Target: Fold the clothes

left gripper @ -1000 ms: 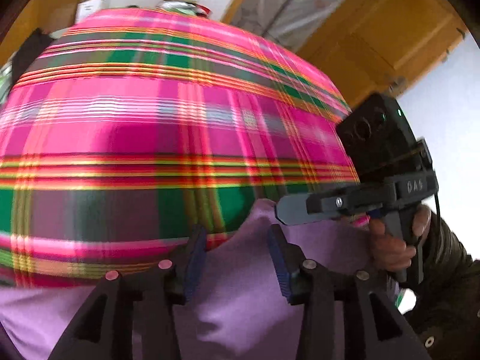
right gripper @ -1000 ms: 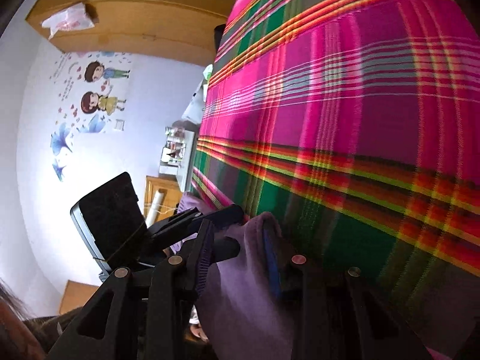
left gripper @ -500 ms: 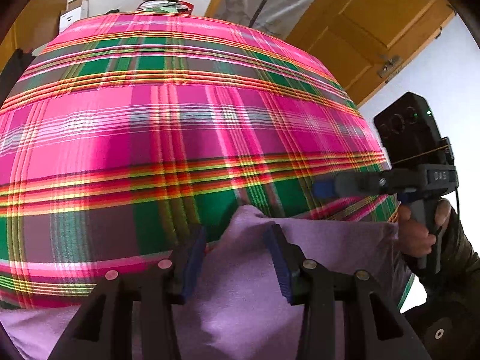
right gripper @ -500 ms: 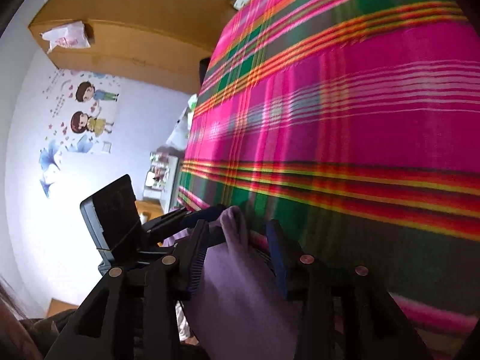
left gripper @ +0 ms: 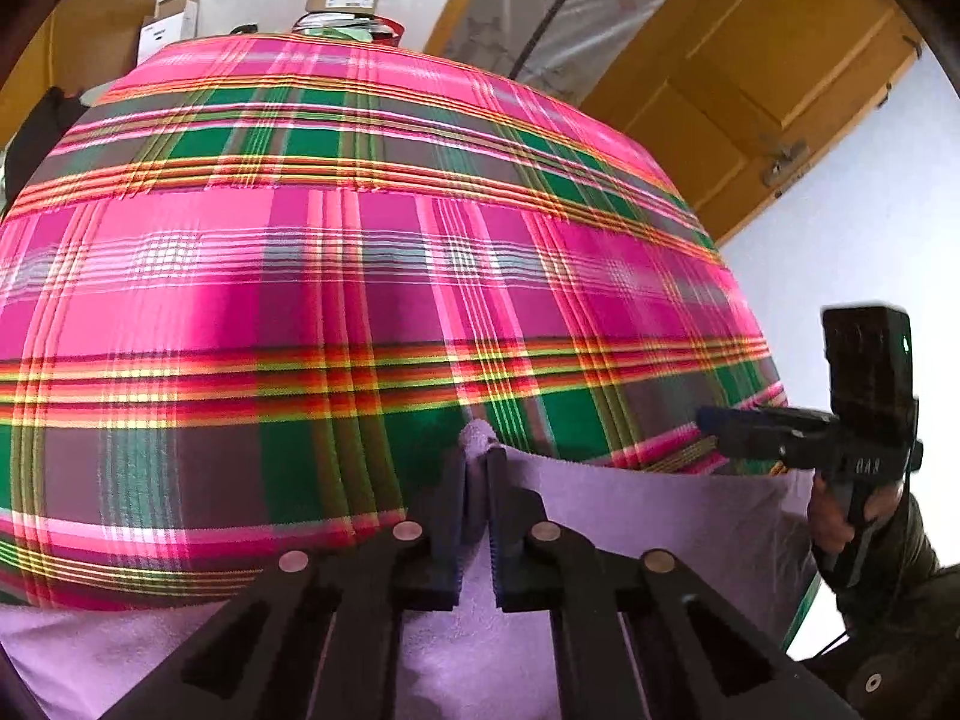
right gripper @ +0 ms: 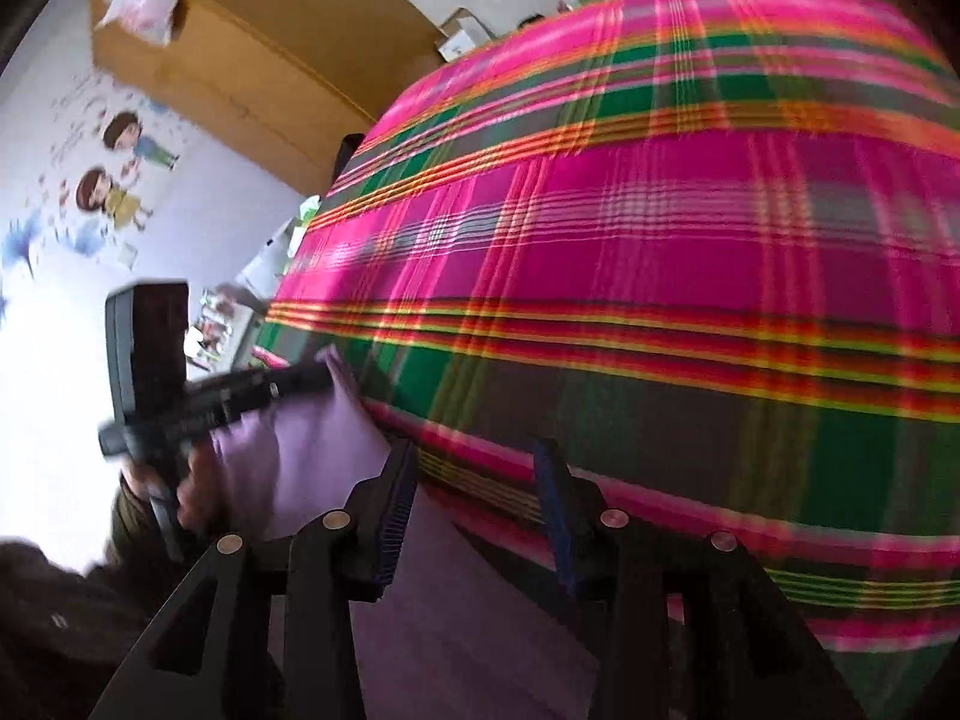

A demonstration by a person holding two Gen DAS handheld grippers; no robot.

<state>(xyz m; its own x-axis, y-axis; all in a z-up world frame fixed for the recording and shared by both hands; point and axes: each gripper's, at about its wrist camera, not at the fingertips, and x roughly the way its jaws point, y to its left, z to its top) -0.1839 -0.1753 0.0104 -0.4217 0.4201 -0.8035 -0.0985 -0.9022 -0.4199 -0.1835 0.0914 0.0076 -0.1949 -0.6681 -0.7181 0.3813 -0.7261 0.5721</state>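
Two grippers work a purple cloth (left gripper: pixel 648 516) over plaid: left gripper (left gripper: pixel 477 462) pinches its corner; right gripper (right gripper: pixel 474 474) gapes wide, cloth beneath.

L tool (left gripper: pixel 475 468) pinched tight, R tool (right gripper: pixel 474 480) jaws wide apart, both hand-held.

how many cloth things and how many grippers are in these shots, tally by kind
lilac garment: 1
plaid cloth under it: 1
grippers: 2, the left gripper with fingers shut on the garment's edge, the right gripper with fingers open
total: 4
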